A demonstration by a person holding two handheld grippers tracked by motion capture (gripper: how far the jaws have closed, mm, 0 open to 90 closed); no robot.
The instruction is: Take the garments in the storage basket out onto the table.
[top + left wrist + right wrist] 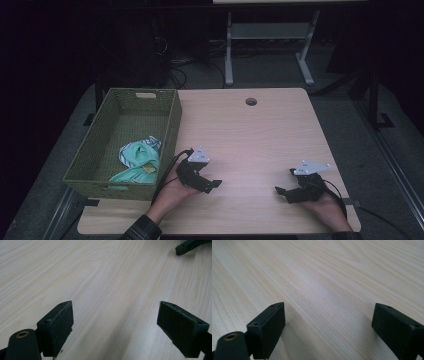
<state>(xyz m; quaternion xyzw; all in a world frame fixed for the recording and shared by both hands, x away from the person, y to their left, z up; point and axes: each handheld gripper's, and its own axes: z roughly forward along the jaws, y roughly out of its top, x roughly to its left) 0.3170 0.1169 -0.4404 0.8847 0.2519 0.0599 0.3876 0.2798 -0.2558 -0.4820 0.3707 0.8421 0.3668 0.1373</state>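
My left gripper [214,184] rests low over the wooden table [250,135] near its front, just right of the green woven basket [172,122], and points toward the right. In the left gripper view its jaws stand wide apart over bare wood, left gripper [115,322] open and empty. My right gripper [280,191] sits near the front right of the table and points left, right gripper [329,325] open with only wood grain between its jaws. A jaw tip of the right gripper [187,246] shows at the top right of the left gripper view.
The basket holds crumpled mint-green and white cloth [140,160] at its near end. A round cable hole [251,101] lies near the table's far edge. A metal desk frame [270,45] and cables stand on the floor behind.
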